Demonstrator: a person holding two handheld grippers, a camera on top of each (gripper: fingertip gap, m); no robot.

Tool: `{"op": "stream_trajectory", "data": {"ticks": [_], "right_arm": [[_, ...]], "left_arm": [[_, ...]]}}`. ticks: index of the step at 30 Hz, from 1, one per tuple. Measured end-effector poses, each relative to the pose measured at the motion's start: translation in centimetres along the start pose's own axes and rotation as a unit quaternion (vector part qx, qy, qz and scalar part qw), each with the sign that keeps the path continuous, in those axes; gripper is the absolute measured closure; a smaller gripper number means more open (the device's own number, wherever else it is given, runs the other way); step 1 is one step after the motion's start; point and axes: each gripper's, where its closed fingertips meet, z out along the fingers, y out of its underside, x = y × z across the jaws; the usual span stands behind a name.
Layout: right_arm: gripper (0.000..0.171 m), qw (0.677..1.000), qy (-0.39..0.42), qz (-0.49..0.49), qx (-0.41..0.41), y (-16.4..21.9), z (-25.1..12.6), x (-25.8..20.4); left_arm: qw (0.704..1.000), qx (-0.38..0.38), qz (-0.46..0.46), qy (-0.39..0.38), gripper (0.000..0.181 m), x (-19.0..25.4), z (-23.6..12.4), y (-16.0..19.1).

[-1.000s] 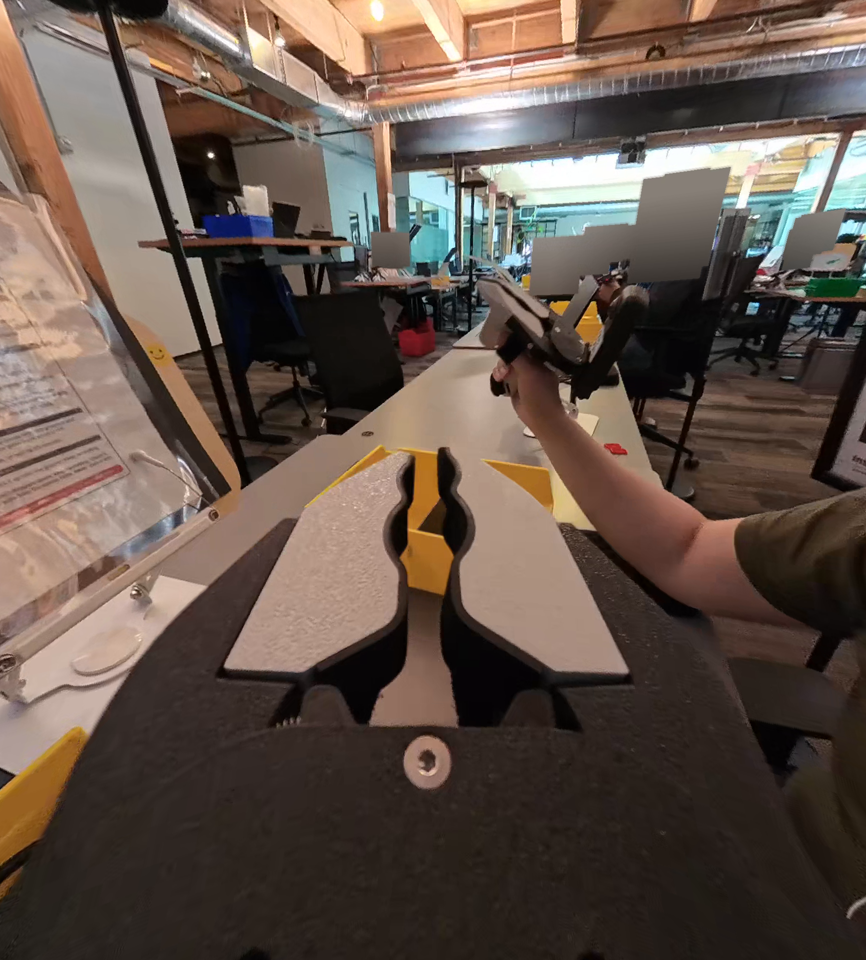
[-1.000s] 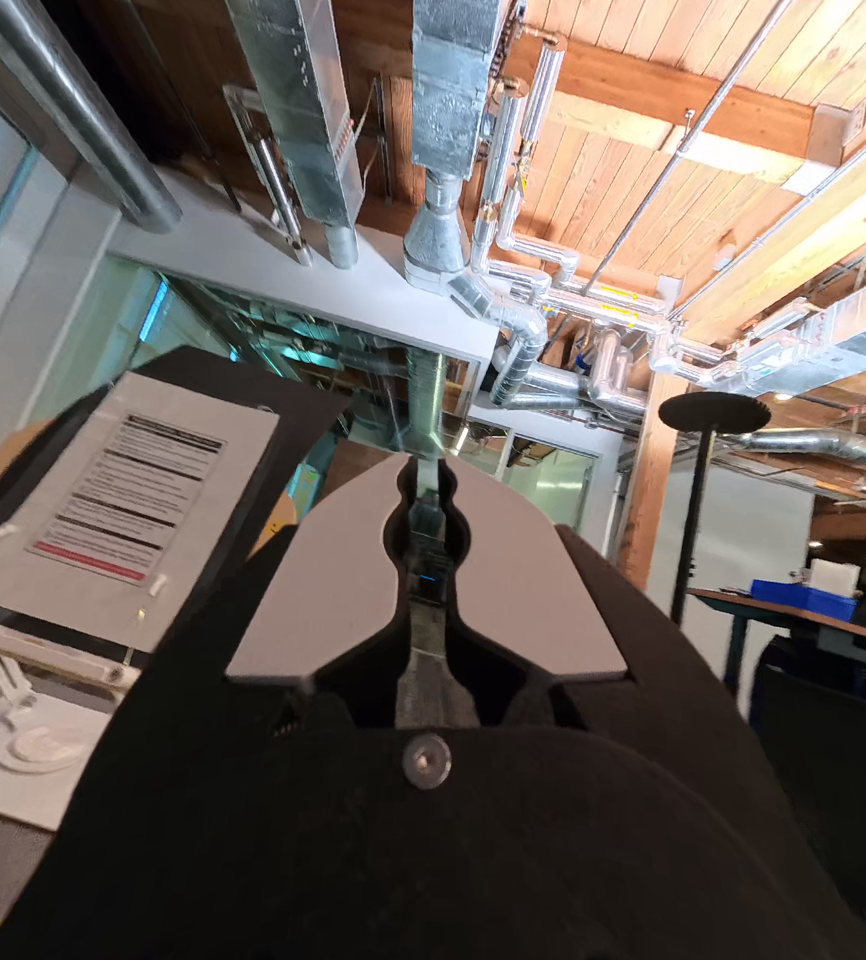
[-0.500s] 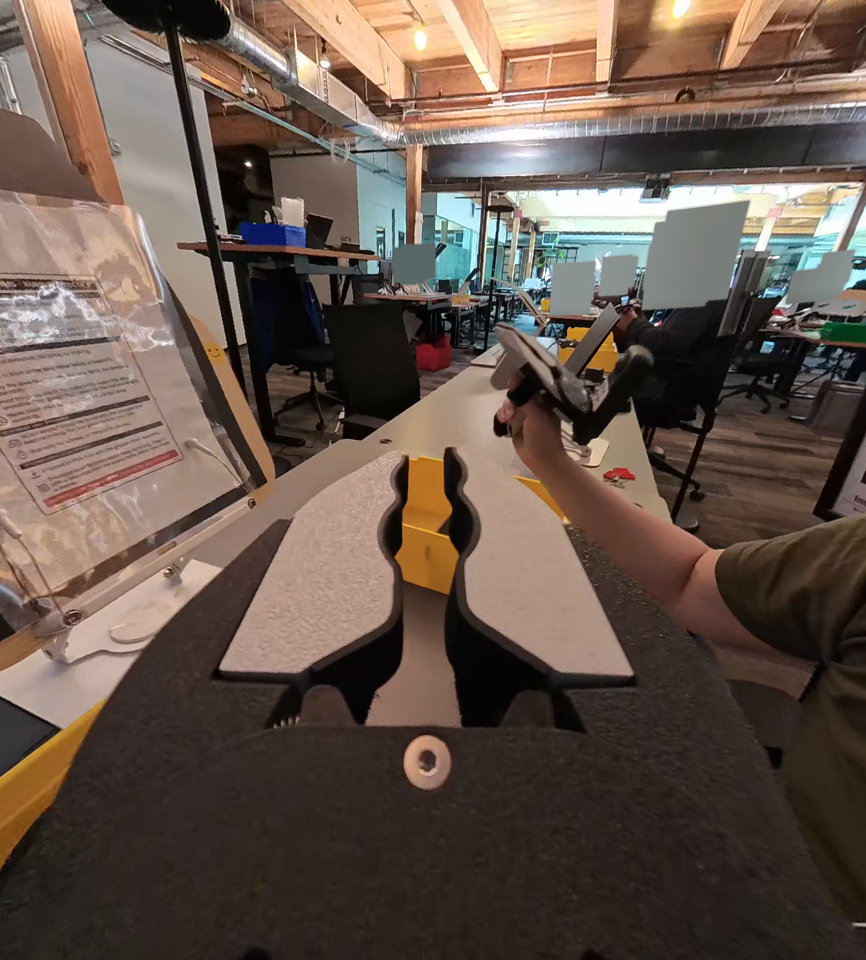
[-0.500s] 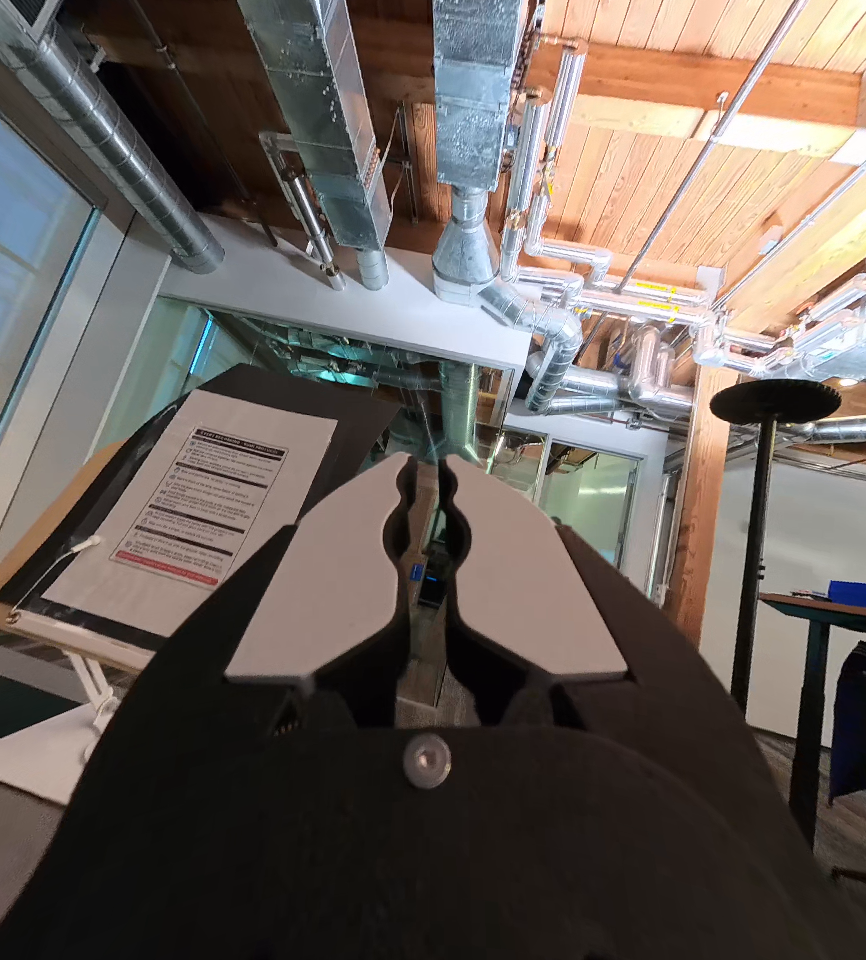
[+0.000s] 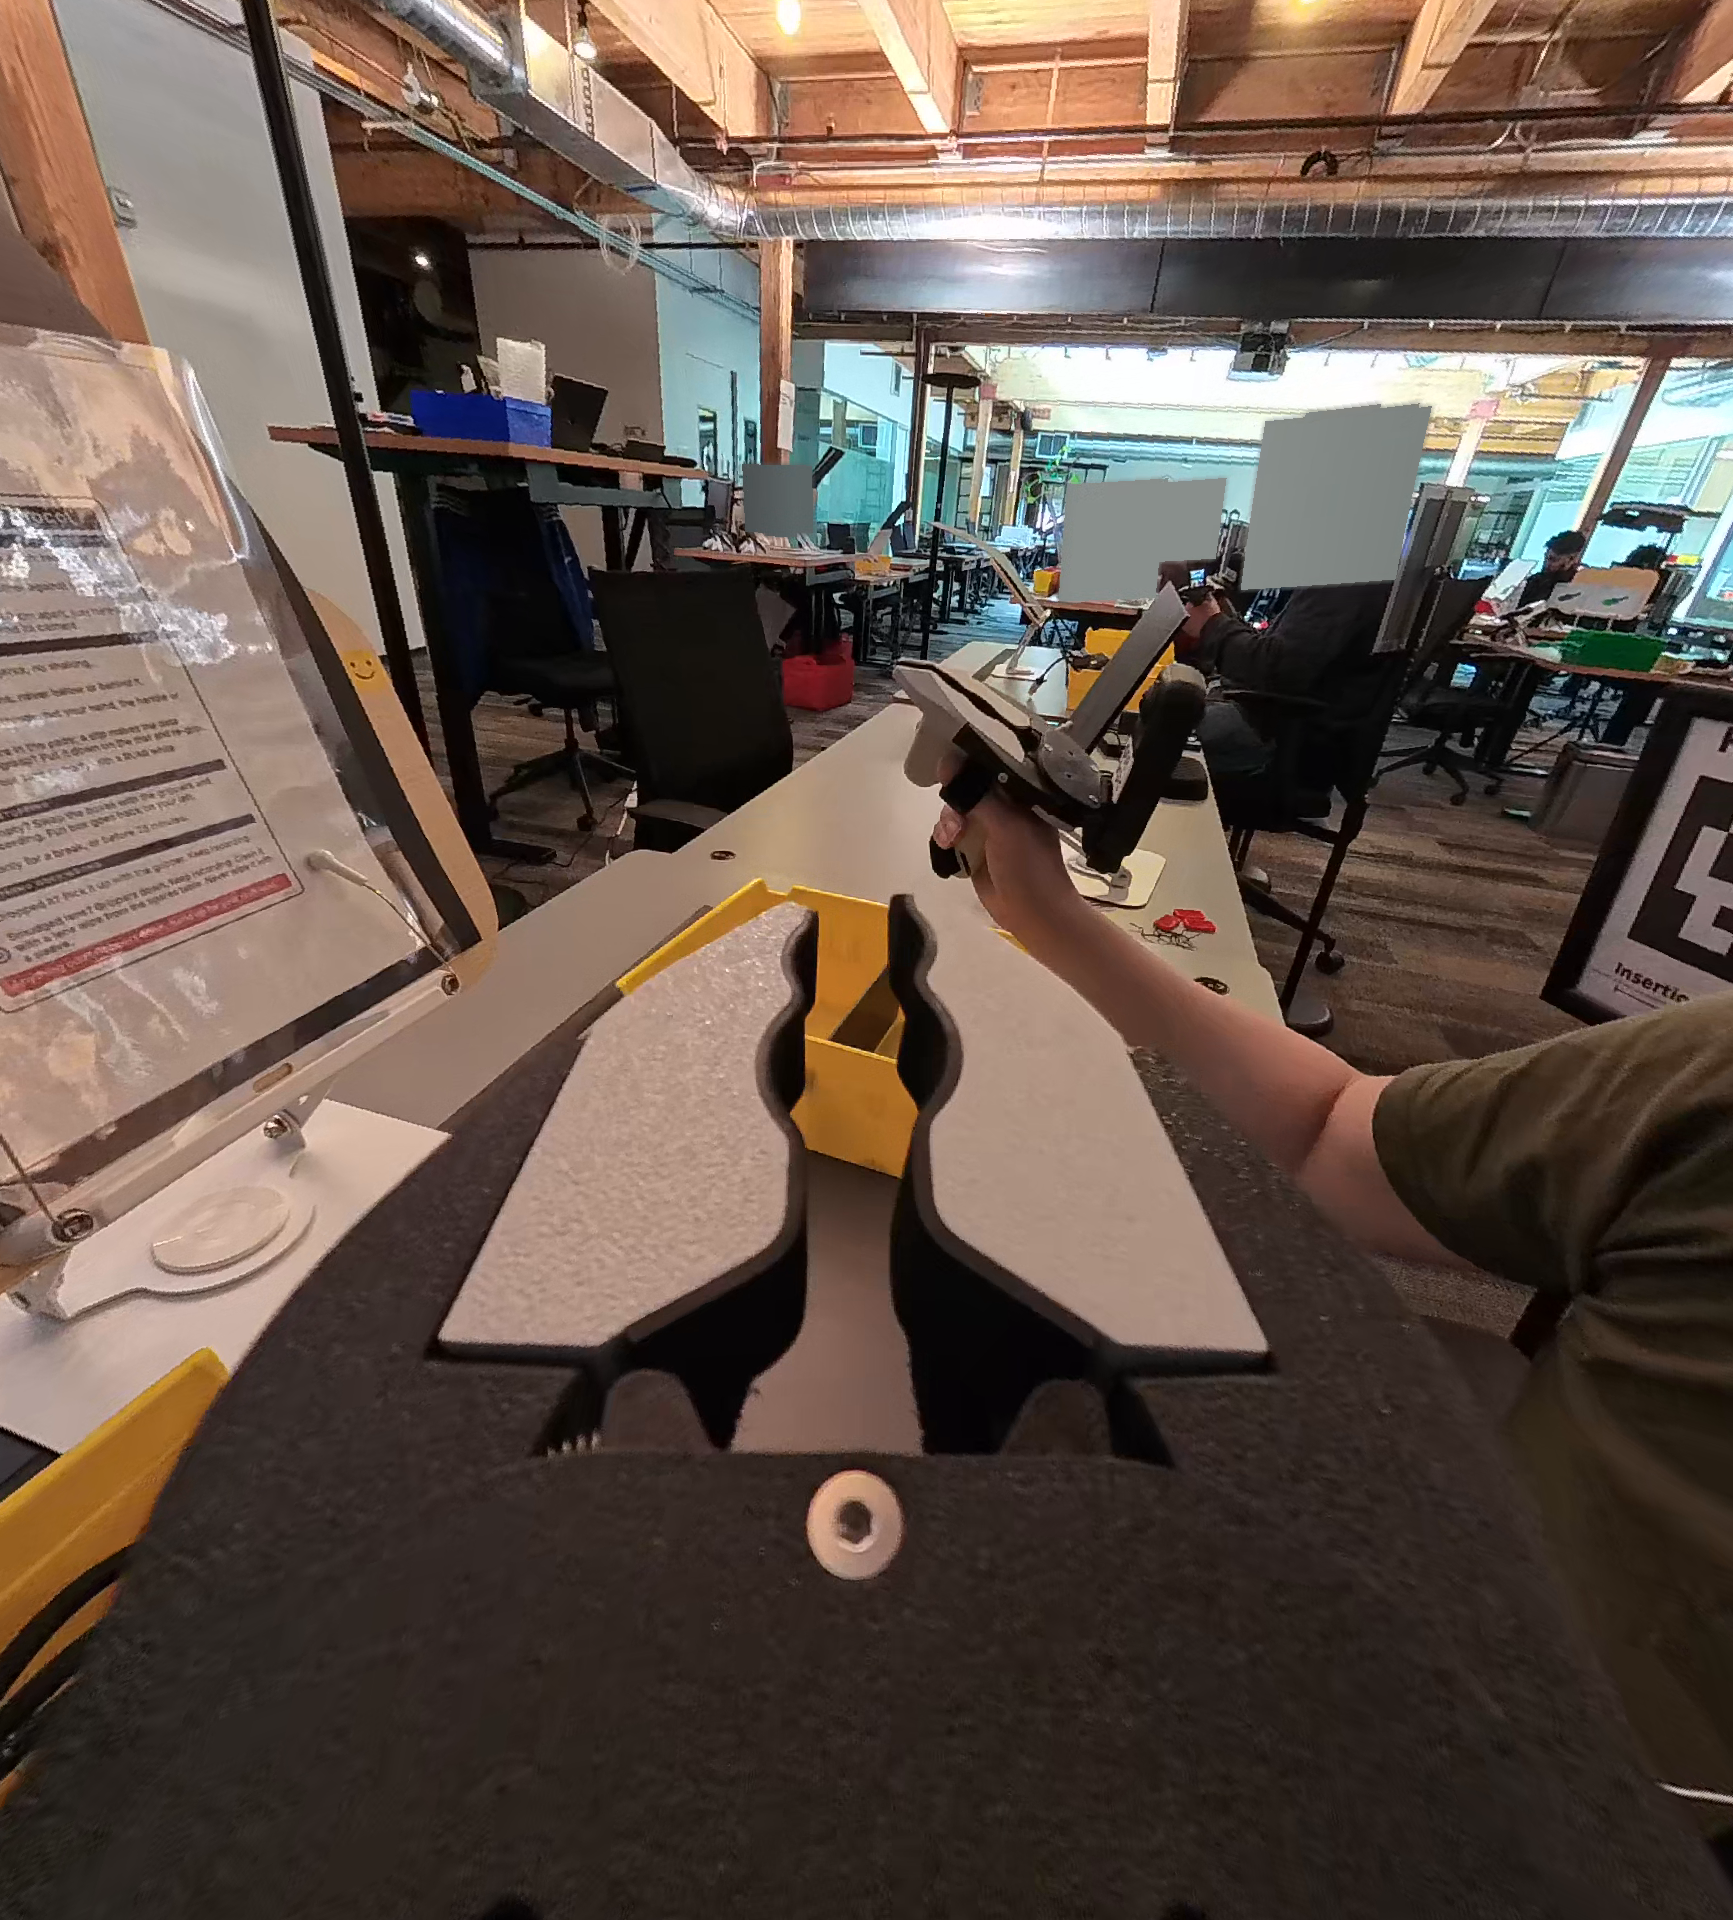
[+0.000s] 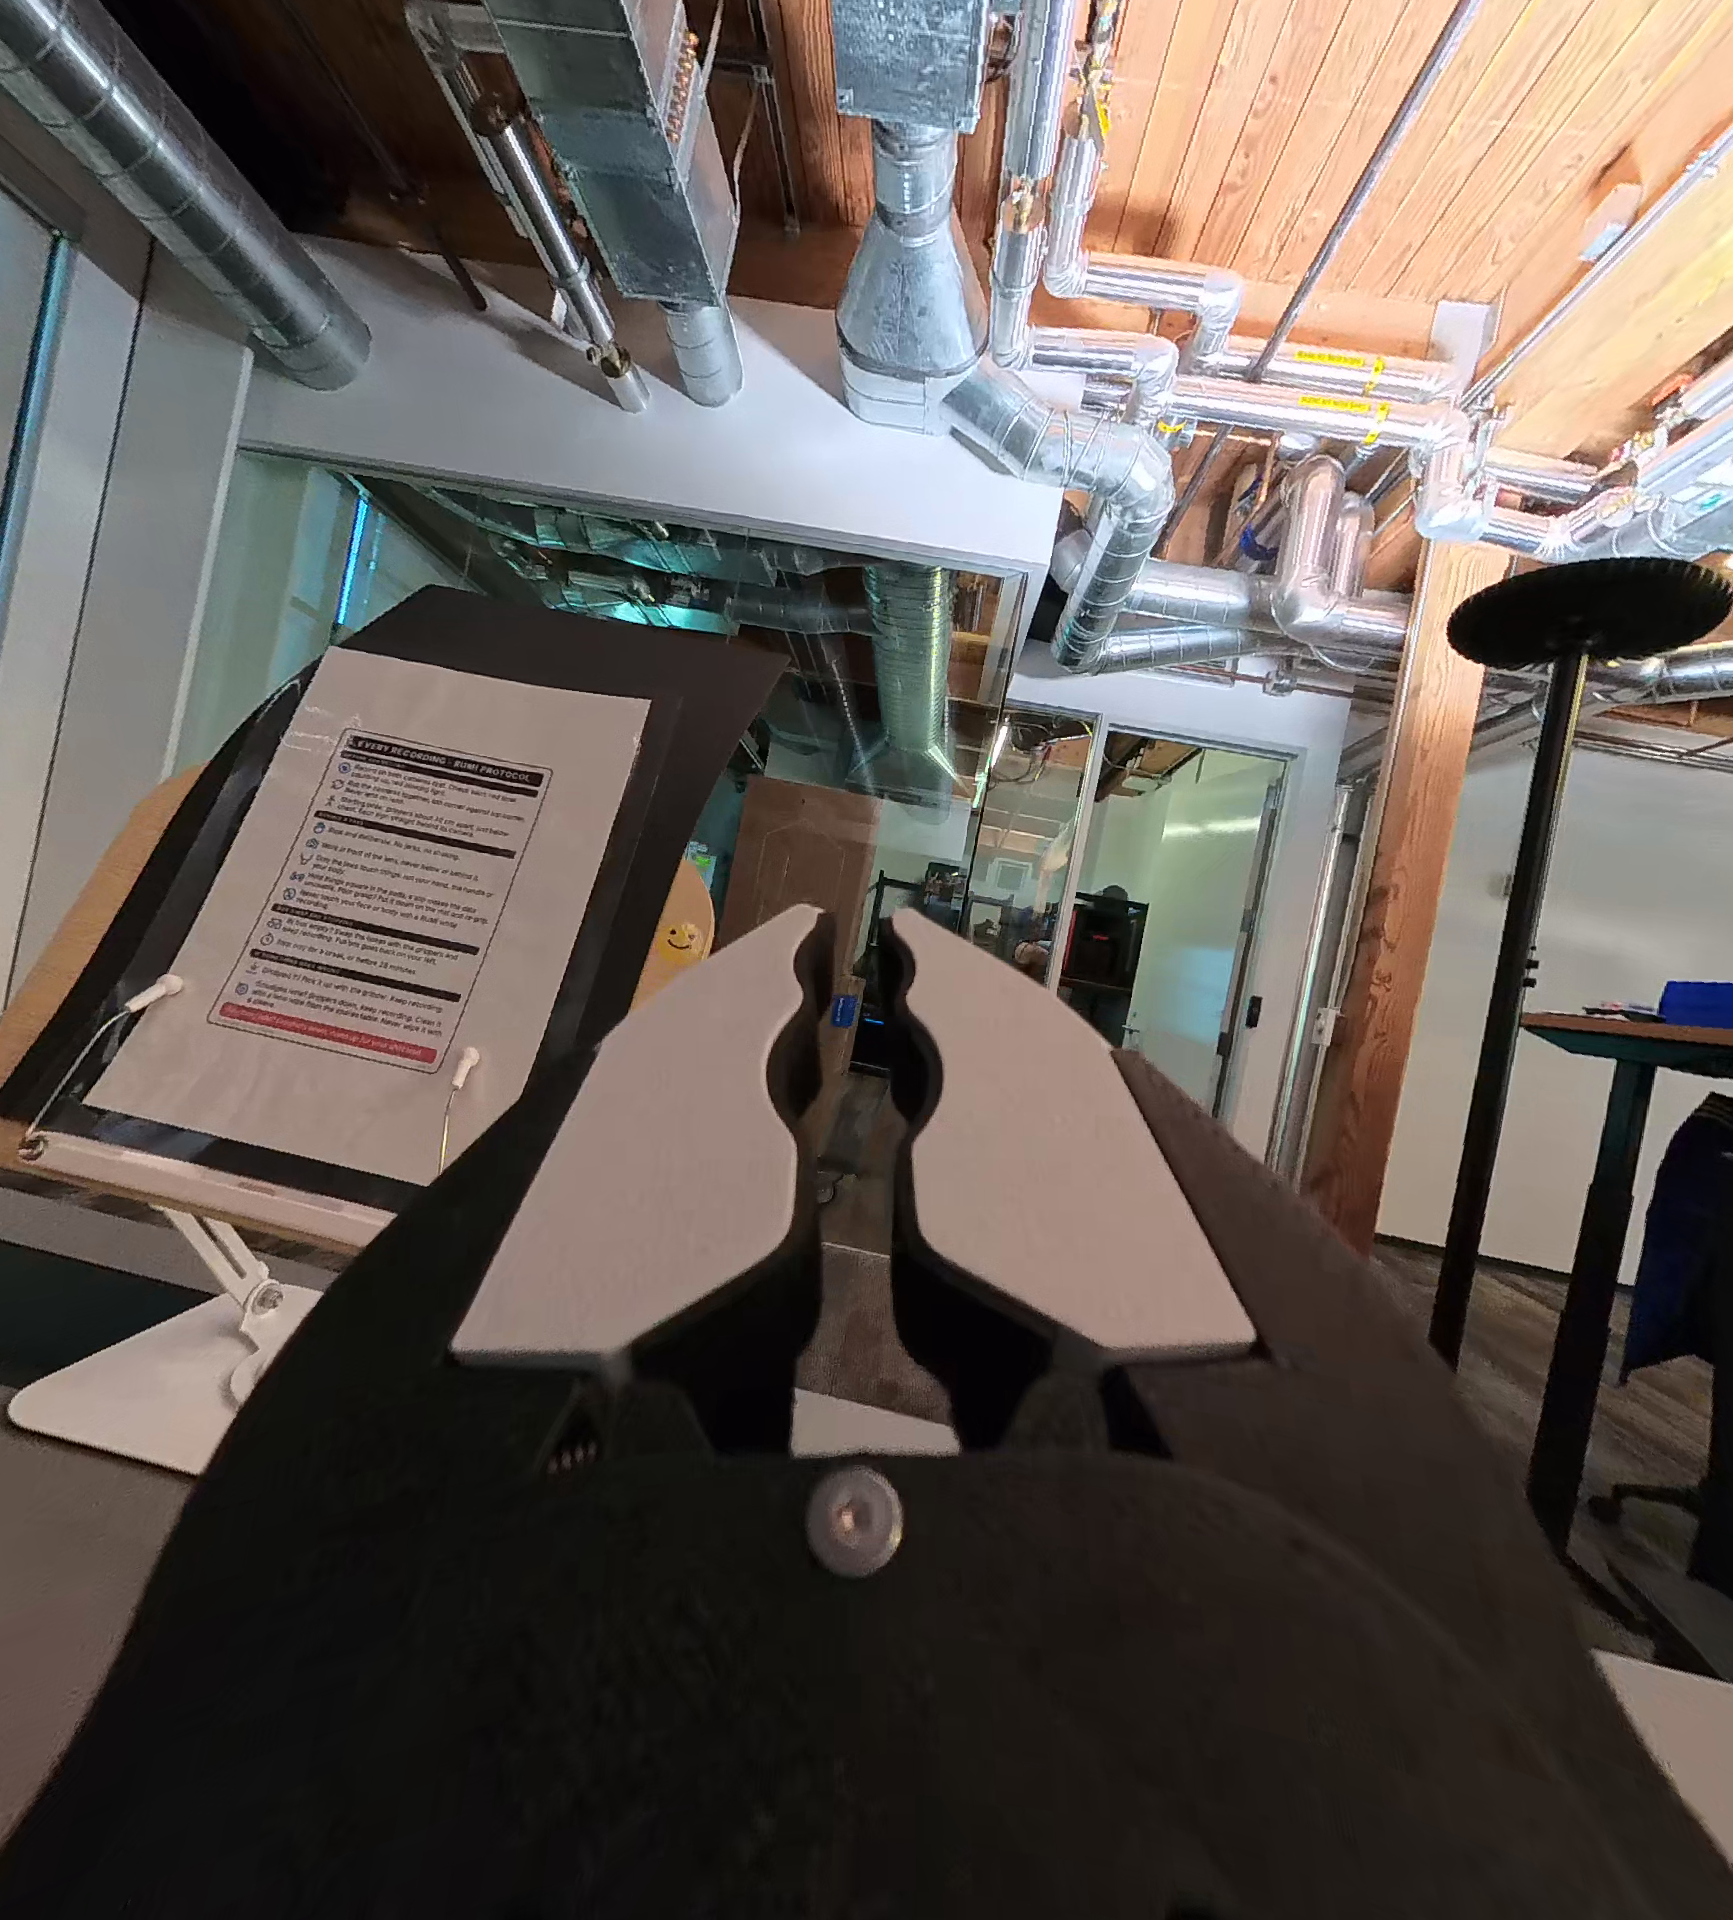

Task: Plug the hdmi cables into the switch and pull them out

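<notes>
No HDMI cable or switch shows in either view. My left gripper point(image 5: 851, 914) is held above the grey table point(image 5: 810, 821), its jaws nearly together with nothing between them; a yellow bin point(image 5: 846, 1101) lies behind the fingertips. My right gripper point(image 6: 857, 920) is tilted upward toward the ceiling, jaws nearly together and empty. It also shows in the left wrist view point(image 5: 919, 691), held in a hand in the air above the table, ahead and to the right of the left gripper.
A document stand with a printed sheet point(image 5: 114, 748) stands at the table's left, also in the right wrist view point(image 6: 353, 925). A second yellow bin point(image 5: 41, 1486) sits at the near left. Small red pieces point(image 5: 1184, 923) lie farther along. A patterned sign point(image 5: 1714, 873) stands right. A black lamp pole point(image 6: 1527, 987) rises beyond. The tips of one gripper are about 40 centimetres away from the tips of the other.
The right gripper has tilted down from the ceiling, so the document stand fills more of its view. In the left wrist view the hand with the right gripper has sunk lower. Both jaws stay the same.
</notes>
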Motion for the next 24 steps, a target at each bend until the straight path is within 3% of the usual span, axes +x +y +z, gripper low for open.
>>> {"op": "stream_trajectory", "data": {"ticks": [24], "right_arm": [[0.163, 1.0, 0.01, -0.004, -0.021, 1.1, 0.0, 0.6]], "left_arm": [[1.0, -0.005, 0.001, 0.0, 0.169, -0.1, -0.2, 0.0]]}}
